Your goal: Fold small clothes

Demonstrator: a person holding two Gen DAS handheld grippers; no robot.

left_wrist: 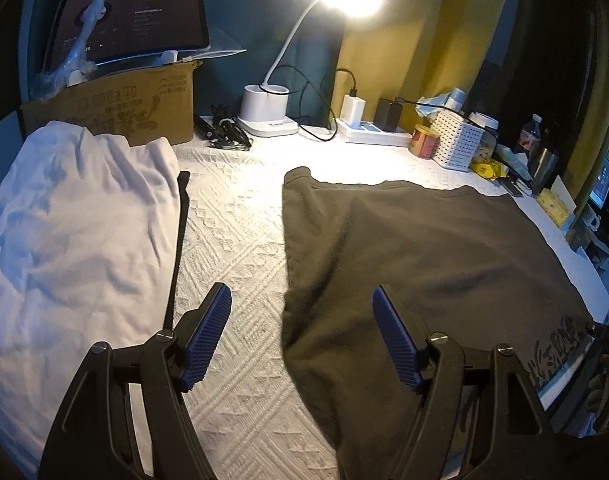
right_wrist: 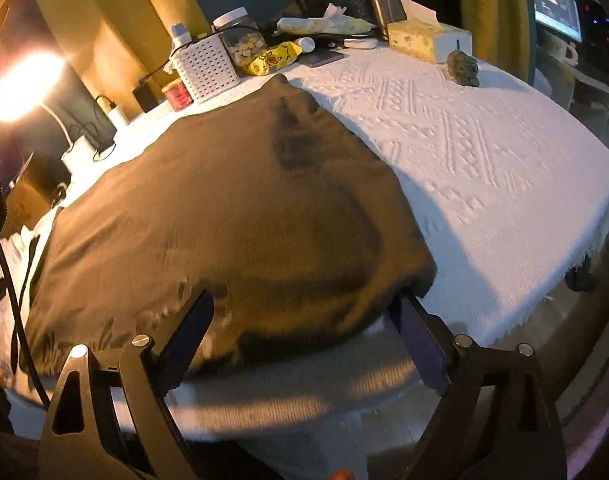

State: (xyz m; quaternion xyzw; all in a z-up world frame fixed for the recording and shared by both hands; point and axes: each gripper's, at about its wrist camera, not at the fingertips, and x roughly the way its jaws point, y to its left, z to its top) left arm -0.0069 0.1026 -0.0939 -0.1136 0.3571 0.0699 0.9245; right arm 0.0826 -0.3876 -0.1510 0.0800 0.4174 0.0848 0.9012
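The dark olive garment (left_wrist: 416,264) lay spread flat on the white textured cloth of the counter (left_wrist: 236,240), its long axis running from the near edge away toward the lamp (left_wrist: 264,108) and the clutter at the back. In the left wrist view it sat ahead and to the right of the left tongs (left_wrist: 302,334), whose blue pads (left_wrist: 206,340) stood wide apart and held nothing; the right-hand finger hovered over the garment's left border, the other over bare cloth. Whether either pad touched the fabric could not be told.

The right tongs (right_wrist: 304,328) were at the garment's near hem (right_wrist: 304,304), also spread wide, with the hem lying between the two fingers (the fabric there looked slightly lifted or bunched, though blur made that uncertain). Nothing was gripped yet, as far as could be seen.

A white garment (left_wrist: 72,232) lay heaped to the left, well apart from the olive one.

In my judgement the coming move turned on the near hem: the right tongs were nearer it, the left nearer the left border.
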